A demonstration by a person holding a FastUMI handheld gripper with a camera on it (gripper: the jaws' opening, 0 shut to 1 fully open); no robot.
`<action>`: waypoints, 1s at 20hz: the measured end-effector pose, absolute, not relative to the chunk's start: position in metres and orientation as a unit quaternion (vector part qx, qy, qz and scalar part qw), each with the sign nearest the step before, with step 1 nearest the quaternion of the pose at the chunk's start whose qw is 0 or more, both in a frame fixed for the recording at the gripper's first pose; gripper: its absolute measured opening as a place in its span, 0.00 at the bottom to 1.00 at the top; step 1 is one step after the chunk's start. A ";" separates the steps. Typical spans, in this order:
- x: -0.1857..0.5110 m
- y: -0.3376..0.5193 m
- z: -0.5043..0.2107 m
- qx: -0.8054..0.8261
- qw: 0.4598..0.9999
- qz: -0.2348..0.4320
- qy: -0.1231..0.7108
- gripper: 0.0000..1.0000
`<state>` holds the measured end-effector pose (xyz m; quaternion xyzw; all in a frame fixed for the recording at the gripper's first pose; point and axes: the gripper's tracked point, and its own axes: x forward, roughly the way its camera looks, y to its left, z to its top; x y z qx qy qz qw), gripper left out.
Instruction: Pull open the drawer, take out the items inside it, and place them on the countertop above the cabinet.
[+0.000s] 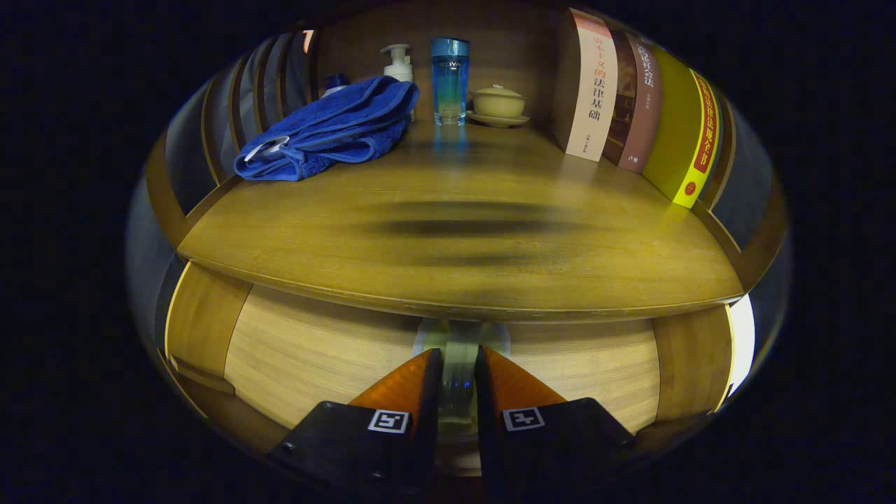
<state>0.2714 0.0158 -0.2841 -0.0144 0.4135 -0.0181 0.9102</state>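
The drawer front (pixel 315 357) is a pale wood panel just under the countertop's (pixel 455 231) front edge. A clear handle (pixel 459 357) stands out from the panel's upper middle. My gripper (pixel 459 364) is level with the drawer front, and both fingers are closed against the sides of this handle. The drawer looks closed, flush with the darker cabinet frame on either side. What lies inside it is hidden.
On the countertop a folded blue towel (pixel 329 129) lies at the back left. A white pump bottle (pixel 398 63), a tall blue glass bottle (pixel 449 80) and a lidded bowl on a saucer (pixel 498 105) stand at the back. Several upright books (pixel 633 105) line the right.
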 end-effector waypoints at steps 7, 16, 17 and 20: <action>0.262 0.020 -0.268 -0.007 0.918 -0.016 0.396 0.19; 0.233 0.046 -0.210 -0.009 0.940 0.029 0.340 0.19; 0.231 0.049 -0.203 -0.010 0.942 0.033 0.334 0.19; 0.225 0.059 -0.182 -0.011 0.947 0.048 0.317 0.19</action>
